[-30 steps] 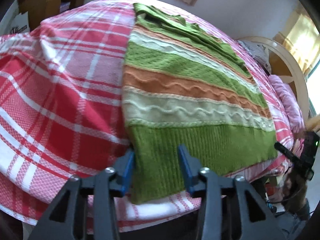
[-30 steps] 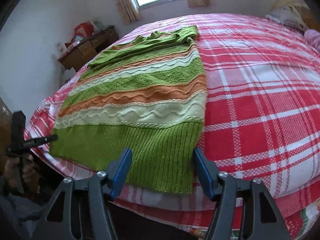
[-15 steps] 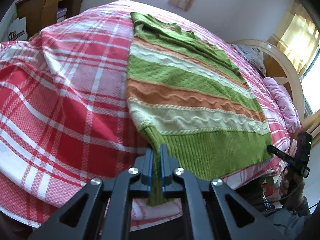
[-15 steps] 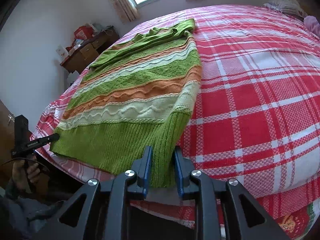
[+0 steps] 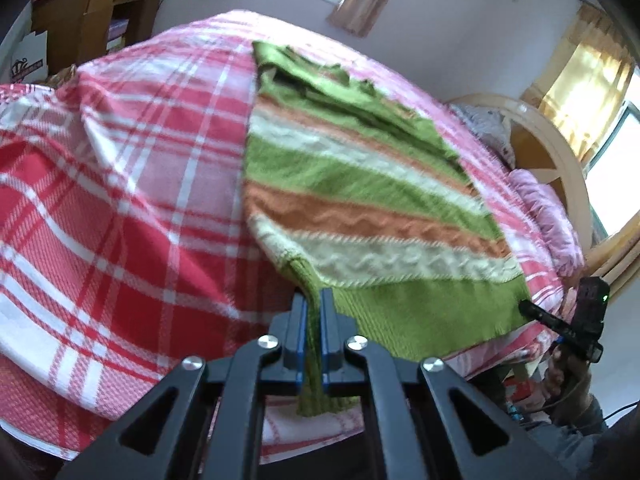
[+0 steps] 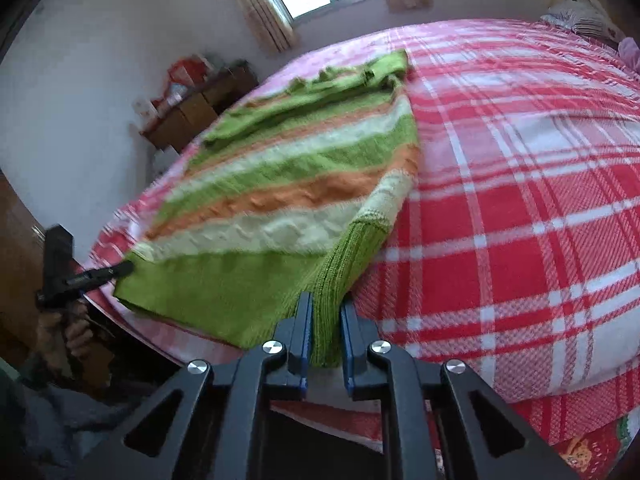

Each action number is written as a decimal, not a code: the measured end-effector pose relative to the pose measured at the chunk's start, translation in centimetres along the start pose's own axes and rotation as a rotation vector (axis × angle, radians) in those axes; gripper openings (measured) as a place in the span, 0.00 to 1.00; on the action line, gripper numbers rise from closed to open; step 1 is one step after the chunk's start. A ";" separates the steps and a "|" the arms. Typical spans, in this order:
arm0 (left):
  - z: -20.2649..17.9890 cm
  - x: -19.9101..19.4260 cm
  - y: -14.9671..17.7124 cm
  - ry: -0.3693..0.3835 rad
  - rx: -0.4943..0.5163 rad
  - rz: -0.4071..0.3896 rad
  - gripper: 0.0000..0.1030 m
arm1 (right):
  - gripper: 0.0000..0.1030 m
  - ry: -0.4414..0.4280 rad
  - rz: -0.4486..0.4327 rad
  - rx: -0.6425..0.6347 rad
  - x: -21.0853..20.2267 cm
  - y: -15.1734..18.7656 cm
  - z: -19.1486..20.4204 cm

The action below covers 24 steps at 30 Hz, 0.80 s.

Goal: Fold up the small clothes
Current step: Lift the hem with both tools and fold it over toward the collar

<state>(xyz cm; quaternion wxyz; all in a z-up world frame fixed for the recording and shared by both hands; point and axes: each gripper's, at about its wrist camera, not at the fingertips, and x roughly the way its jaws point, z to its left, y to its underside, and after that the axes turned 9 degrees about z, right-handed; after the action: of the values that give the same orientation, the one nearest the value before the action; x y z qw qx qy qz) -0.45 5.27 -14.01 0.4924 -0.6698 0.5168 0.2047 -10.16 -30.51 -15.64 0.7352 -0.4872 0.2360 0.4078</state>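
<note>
A knitted sweater [image 5: 360, 200] with green, orange and cream stripes lies flat on a red and white plaid bed [image 5: 120, 200]. It also shows in the right wrist view [image 6: 280, 184]. My left gripper [image 5: 314, 304] is shut on the sweater's near left hem corner, and the green ribbed hem is bunched between the blue pads. My right gripper [image 6: 326, 308] is shut on the near right hem corner and lifts it a little off the bed [image 6: 520, 200]. The sleeves are folded over the far end of the sweater.
A wooden desk [image 5: 92, 16] stands beyond the bed at the far left. A curved wooden headboard [image 5: 560, 152] and a pink pillow [image 5: 548, 216] are at the right. The other gripper [image 5: 584, 320] shows at the bed's edge, as it does in the right view [image 6: 68, 268].
Both grippers were open around the hem corners one second ago. They closed on the hem and have since raised the corners and drawn them slightly off the bed.
</note>
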 end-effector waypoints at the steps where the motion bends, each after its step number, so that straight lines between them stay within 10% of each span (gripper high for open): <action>1: 0.1 -0.4 -0.4 0.017 -0.009 -0.013 0.05 | 0.12 -0.008 -0.016 -0.003 -0.4 -0.2 0.1; 24: -1.0 -1.7 -12.6 0.057 -0.032 -0.192 0.05 | 0.11 0.015 -0.306 -0.121 -4.1 -13.4 2.6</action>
<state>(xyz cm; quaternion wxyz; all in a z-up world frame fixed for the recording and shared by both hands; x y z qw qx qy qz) 9.94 4.98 -6.57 0.4841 -0.7294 0.4609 0.1456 -1.45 -32.22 -4.53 0.7562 -0.5640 0.1397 0.3009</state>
